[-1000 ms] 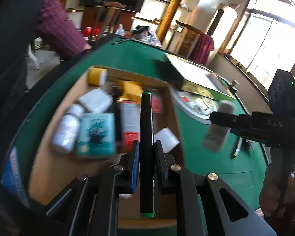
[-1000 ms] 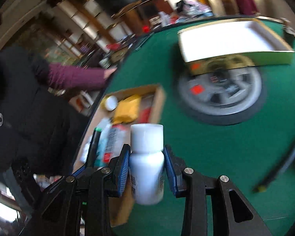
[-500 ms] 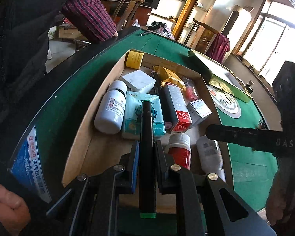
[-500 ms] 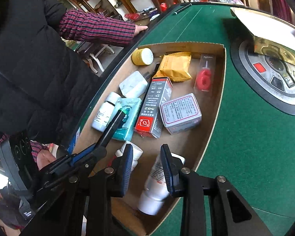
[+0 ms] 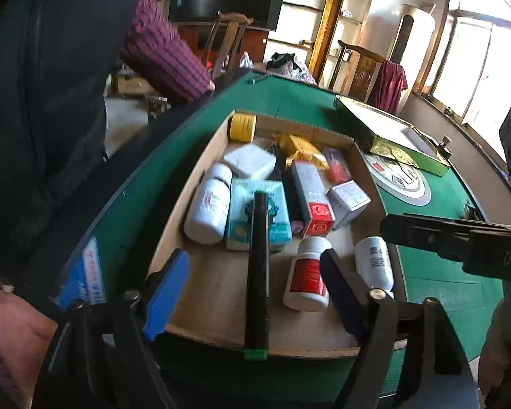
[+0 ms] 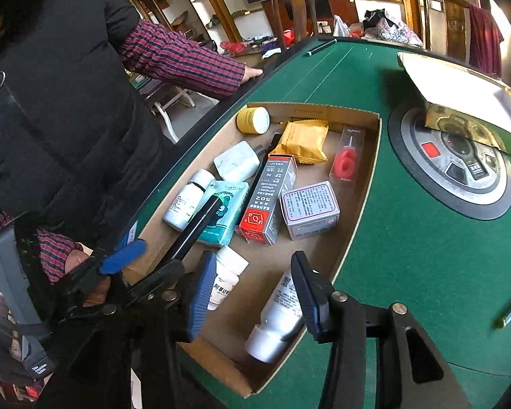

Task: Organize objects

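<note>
Letting go of the black marker (image 5: 259,266) over the cardboard box (image 5: 173,238) on the counter (image 6: 408,238): my left hand-held gripper (image 5: 252,293), angled down, has just been spreading, pads clear. Right hand-held gripper (image 6: 252,293) has been widening too, released around the white bottle (image 6: 276,313) lying inside. Next I'm withdrawing both.

The left gripper (image 5: 255,293) has a matte black frame with silver round screw heads at its pivots, and two long fingers; one pad (image 5: 167,294) is bright blue and ribbed, the other dark navy. The right gripper (image 6: 252,289) is built alike: black linkage arms, silver rivets, a ribbed blue pad and a darker one. White letters "DAS" mark its side. The person wears a black padded jacket (image 6: 61,102) with a metal zip ring, over red-and-navy striped sleeves (image 6: 184,61).
</note>
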Tool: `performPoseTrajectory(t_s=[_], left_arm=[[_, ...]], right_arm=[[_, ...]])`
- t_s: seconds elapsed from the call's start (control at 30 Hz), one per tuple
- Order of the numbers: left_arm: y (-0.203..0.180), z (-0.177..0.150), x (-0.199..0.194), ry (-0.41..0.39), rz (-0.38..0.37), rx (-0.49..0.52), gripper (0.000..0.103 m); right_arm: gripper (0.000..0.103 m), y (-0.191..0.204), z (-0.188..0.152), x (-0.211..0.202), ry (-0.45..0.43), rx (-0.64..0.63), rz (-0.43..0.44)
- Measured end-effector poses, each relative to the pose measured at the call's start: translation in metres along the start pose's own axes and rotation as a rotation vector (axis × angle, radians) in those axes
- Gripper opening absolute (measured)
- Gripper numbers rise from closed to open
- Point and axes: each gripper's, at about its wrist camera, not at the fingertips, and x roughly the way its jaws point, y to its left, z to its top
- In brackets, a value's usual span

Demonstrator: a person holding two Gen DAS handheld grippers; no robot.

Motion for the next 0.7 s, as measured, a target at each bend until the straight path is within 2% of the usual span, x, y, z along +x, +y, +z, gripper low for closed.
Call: performPoseTrajectory(t_s=[0.2,0.4,0.57,0.7], left_arm=[[-0.028,0.008,-0.017,-0.038,0.048,0.078,0.089],[-0.062,0.009,-0.018,-0.028,0.067,0.167,0.09],[-0.081,0.012,-0.015,-0.019,0.085,0.198,0.09],[-0.098,0.016,-0.008,-0.01,0.093,0.229,0.09]], right_arm=[[0.068,-0.02,-0.008,-0.026,-0.06,0.053,-0.034],[0.074,-0.046,-0.019,-0.05,-0.099,0.105,-0.065],[0.077,-0.054,-0.026,-0.057,-0.115,0.101,-0.076],[0.079,-0.078,-0.027,-0.067,-0.141,0.151,-0.083]])
